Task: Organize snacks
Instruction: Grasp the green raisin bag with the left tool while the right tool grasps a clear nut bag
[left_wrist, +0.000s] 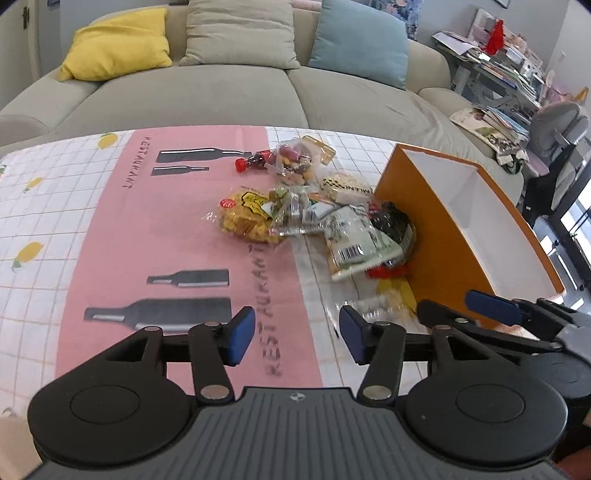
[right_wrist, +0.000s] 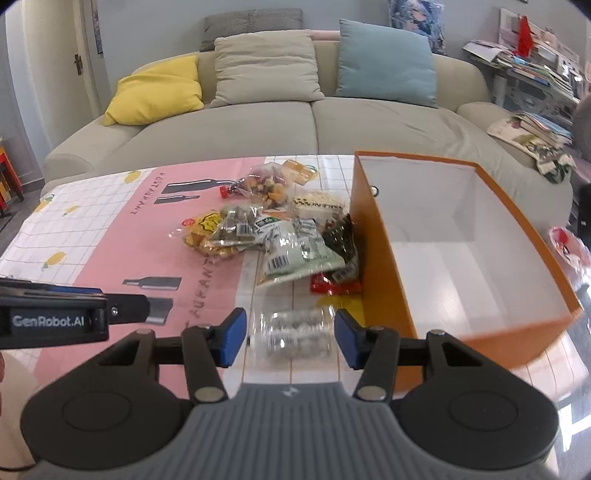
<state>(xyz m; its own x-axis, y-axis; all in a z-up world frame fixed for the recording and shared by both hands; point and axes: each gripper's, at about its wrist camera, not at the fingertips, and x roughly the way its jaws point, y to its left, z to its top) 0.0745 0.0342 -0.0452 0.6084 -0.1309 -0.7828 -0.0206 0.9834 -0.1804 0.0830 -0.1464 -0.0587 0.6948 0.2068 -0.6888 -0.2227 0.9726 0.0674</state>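
Observation:
A pile of snack packets (left_wrist: 314, 210) lies on the pink and white tablecloth (left_wrist: 166, 236), next to an open orange box (left_wrist: 461, 229) with a white inside. The pile (right_wrist: 273, 236) and the box (right_wrist: 461, 251) also show in the right wrist view. My left gripper (left_wrist: 297, 338) is open and empty above the cloth, in front of the pile. My right gripper (right_wrist: 290, 338) is open, with a clear plastic packet of pale round snacks (right_wrist: 291, 334) lying between its fingers on the table. The packet also shows blurred in the left wrist view (left_wrist: 380, 308).
A beige sofa (left_wrist: 221, 96) with yellow, beige and blue cushions stands behind the table. A cluttered shelf (left_wrist: 498, 62) and a grey chair (left_wrist: 561, 136) are at the right. A red-topped clear packet (right_wrist: 569, 243) lies to the right of the box.

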